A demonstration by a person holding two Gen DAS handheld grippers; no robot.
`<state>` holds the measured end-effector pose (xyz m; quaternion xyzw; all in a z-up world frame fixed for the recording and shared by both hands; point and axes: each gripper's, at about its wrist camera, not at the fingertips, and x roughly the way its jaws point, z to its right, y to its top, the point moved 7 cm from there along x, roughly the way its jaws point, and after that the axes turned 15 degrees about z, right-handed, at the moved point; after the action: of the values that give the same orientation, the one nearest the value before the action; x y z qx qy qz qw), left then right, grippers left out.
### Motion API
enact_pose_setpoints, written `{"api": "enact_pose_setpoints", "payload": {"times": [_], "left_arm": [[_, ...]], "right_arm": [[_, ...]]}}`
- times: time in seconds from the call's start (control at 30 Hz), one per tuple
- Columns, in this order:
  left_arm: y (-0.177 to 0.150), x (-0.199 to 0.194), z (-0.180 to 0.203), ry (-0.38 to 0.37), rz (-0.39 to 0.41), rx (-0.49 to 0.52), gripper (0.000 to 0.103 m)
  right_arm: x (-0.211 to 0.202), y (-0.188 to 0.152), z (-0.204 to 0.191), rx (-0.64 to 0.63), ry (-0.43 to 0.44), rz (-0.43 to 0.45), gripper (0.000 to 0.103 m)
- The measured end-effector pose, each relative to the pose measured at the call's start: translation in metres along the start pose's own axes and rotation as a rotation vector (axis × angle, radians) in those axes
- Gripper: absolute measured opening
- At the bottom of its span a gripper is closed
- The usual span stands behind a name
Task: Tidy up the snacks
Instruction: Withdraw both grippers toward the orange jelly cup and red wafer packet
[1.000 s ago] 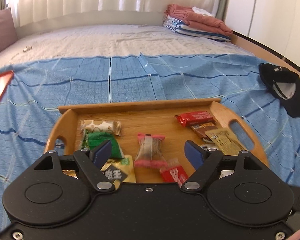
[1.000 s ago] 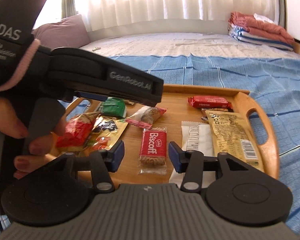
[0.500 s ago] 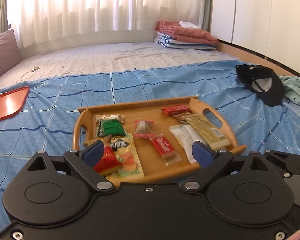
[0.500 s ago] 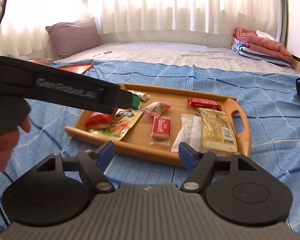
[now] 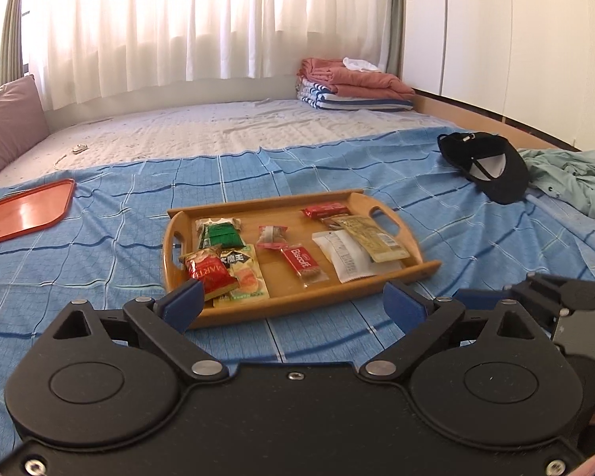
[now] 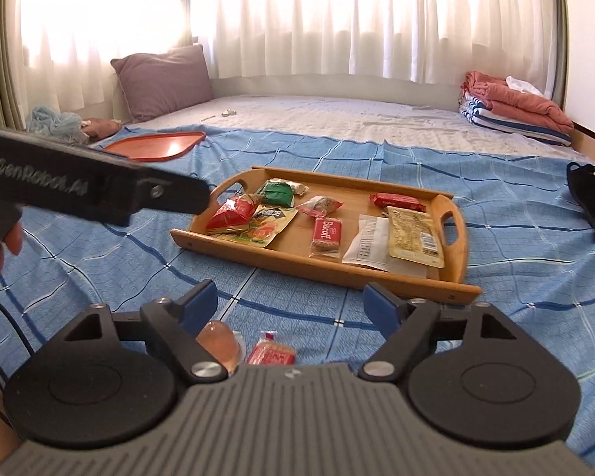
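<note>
**Bamboo tray loaded, two snacks loose on the bed**

Bamboo tray (image 6: 454, 289) sits on the blue bedspread (image 6: 99, 269), packets spread across it. Going left to right: left gripper (image 5: 293, 305) hovers short of the tray with jaws apart and empty; right gripper (image 6: 291, 307) likewise hangs wide open. Just below it lie a jelly cup (image 6: 218, 343) and a red wrapper (image 6: 271, 355); approach these low and flat. Open bedspread surrounds the tray; its near rim is the only obstacle.

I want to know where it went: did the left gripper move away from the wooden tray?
Yes. The left gripper backed away from the wooden tray; its fingers were over the snacks, now short of the tray's near rim.
</note>
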<state>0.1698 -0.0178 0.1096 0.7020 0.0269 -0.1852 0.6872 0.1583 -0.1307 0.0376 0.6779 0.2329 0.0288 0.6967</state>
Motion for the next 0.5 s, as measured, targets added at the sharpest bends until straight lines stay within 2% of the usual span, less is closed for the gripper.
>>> {"api": "enact_pose_setpoints", "payload": {"times": [0.27,0.5], "left_arm": [[-0.009,-0.048,0.010,0.004,0.007,-0.035,0.097],[-0.020,-0.078,0.018,0.013,0.002,-0.055,0.097]], "right_arm": [[-0.032,-0.005,0.011,0.013,-0.032,0.015,0.090],[-0.035,-0.030,0.017,-0.004,-0.069,0.004,0.090]]}}
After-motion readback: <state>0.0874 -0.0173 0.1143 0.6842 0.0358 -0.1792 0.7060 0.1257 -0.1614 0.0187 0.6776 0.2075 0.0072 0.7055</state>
